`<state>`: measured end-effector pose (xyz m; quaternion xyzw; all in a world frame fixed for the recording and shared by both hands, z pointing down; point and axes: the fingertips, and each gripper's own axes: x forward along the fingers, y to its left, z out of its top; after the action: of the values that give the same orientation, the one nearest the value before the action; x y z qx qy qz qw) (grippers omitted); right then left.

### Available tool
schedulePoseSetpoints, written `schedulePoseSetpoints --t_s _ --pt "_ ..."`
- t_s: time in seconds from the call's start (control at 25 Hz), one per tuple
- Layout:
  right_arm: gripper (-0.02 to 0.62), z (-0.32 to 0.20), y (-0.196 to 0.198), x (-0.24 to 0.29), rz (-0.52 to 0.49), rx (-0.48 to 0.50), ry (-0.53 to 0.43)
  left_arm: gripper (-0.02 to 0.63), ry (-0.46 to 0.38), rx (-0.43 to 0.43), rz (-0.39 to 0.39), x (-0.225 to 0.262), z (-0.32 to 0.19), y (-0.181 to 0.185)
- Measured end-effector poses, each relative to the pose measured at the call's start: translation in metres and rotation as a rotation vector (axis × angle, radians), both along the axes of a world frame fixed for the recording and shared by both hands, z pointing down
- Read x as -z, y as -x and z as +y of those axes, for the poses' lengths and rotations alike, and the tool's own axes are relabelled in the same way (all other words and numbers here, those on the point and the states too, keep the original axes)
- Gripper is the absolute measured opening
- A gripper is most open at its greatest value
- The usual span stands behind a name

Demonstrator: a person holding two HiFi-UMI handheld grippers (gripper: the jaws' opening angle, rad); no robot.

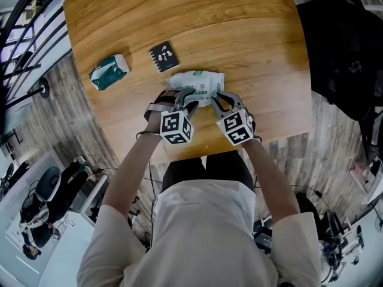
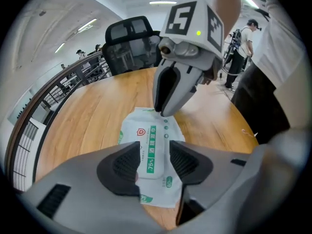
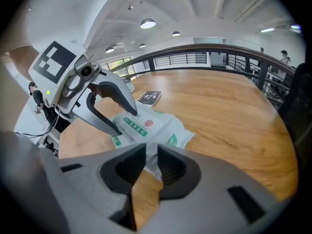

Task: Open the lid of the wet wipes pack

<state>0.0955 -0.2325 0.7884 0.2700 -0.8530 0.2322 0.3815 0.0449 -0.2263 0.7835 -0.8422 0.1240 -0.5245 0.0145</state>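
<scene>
The white wet wipes pack (image 1: pixel 196 84) with a green label lies flat on the wooden table (image 1: pixel 251 46), near its front edge. My left gripper (image 2: pixel 155 162) points down at the pack (image 2: pixel 151 145) with its jaws open, one on each side of the closed lid strip, pads not pressing on it. My right gripper (image 3: pixel 151 162) has its jaws nearly together on the thin sealed end of the pack (image 3: pixel 161 130). The left gripper view has the right gripper (image 2: pixel 162 112) with its tips at the pack's far end. In the head view both grippers, left (image 1: pixel 184 101) and right (image 1: pixel 217 102), sit at the pack's near side.
A green tissue packet (image 1: pixel 109 72) lies to the left, and a small black booklet (image 1: pixel 163 57) just behind the pack. The table's front edge (image 1: pixel 197 151) runs close under my hands. A black office chair (image 2: pixel 129 38) stands beyond the far side.
</scene>
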Motion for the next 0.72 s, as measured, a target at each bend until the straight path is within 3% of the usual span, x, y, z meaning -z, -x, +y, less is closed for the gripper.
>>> schedulePoseSetpoints --t_s 0.32,0.72 --pt "0.067 0.0 -0.001 -0.004 -0.009 0.006 0.0 0.191 -0.023 -0.03 -0.043 -0.011 -0.004 -0.003" --pt "0.067 -0.001 0.0 -0.008 -0.007 0.014 -0.009 0.164 -0.03 -0.034 -0.029 -0.011 -0.007 -0.003"
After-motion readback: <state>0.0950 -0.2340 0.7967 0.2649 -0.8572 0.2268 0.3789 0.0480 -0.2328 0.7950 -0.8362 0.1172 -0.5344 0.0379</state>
